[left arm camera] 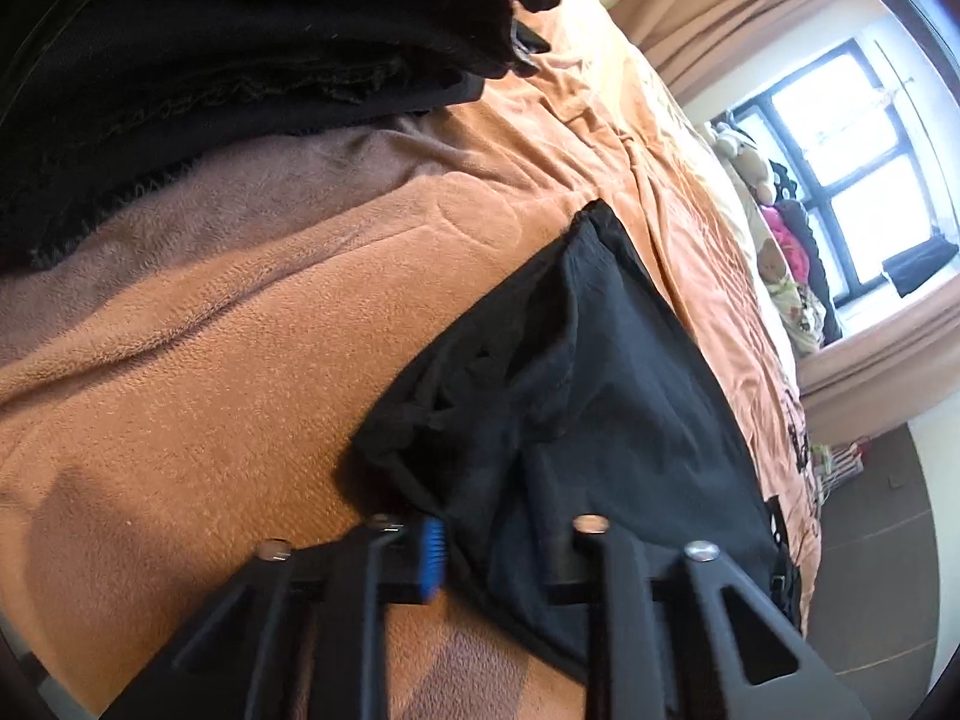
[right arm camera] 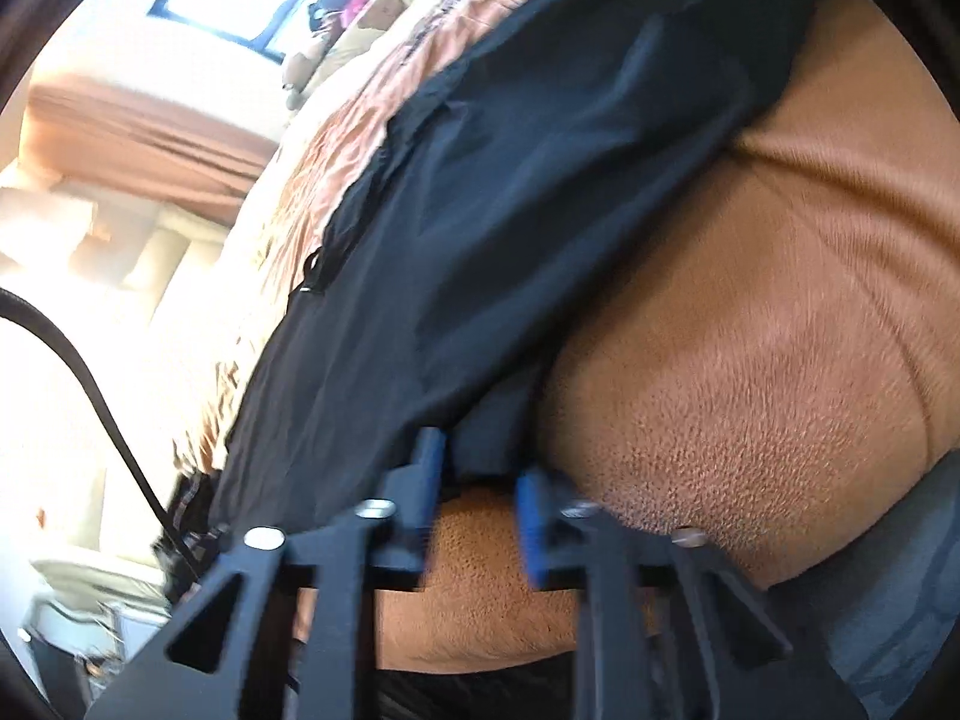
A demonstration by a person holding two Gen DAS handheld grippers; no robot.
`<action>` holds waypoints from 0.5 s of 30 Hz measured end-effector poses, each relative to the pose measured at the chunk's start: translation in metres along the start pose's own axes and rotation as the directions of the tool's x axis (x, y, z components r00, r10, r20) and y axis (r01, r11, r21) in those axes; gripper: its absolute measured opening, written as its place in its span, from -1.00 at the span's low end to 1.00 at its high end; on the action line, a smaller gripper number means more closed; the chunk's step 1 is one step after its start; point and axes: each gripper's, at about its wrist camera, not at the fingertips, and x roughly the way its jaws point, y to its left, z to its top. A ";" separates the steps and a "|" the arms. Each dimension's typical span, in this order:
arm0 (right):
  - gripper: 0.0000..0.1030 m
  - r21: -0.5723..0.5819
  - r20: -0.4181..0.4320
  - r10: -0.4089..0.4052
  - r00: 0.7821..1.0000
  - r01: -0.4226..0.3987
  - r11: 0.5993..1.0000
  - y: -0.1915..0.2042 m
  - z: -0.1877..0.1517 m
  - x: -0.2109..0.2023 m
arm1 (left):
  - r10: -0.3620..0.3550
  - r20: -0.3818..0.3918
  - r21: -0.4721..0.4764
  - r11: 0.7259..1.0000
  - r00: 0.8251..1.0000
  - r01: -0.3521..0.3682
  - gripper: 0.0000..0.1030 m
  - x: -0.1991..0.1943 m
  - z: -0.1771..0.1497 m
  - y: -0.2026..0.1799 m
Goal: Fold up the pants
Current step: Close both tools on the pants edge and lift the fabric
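Two fingered tools work over a bed covered by an orange blanket, soft and rumpled, which serves as the folding surface. Black pants lie spread on it close to the bed's side edge, beyond which bare floor shows; keeping them flat there likely leaves room to bring one half over the other. A pile of dark clothes sits well apart toward the opposite side of the bed, seemingly set out of the way. The left gripper is down at the near end of the pants, its jaws drawn in on a bunched fold of the cloth: the blue pad of one finger presses the fabric's edge, while the other pad is buried under it. The right gripper is at another corner of the same garment, jaws narrow, with the cloth's edge just between the fingertips and blanket showing through lower down; blur hides whether the pads truly pinch it. Holding two corners at once would let the cloth lift evenly for a fold
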 end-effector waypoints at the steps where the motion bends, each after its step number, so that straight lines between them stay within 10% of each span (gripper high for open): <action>1: -0.81 0.012 0.002 0.013 1.000 -0.013 1.000 -0.002 0.001 0.000 | -0.003 0.000 0.001 1.000 1.000 0.003 -0.86 -0.001 0.000 0.000; 15: -0.99 -0.079 -0.002 0.020 1.000 -0.020 0.997 0.018 -0.010 -0.018 | -0.081 0.132 0.072 0.995 0.988 0.072 -0.96 -0.069 0.005 -0.013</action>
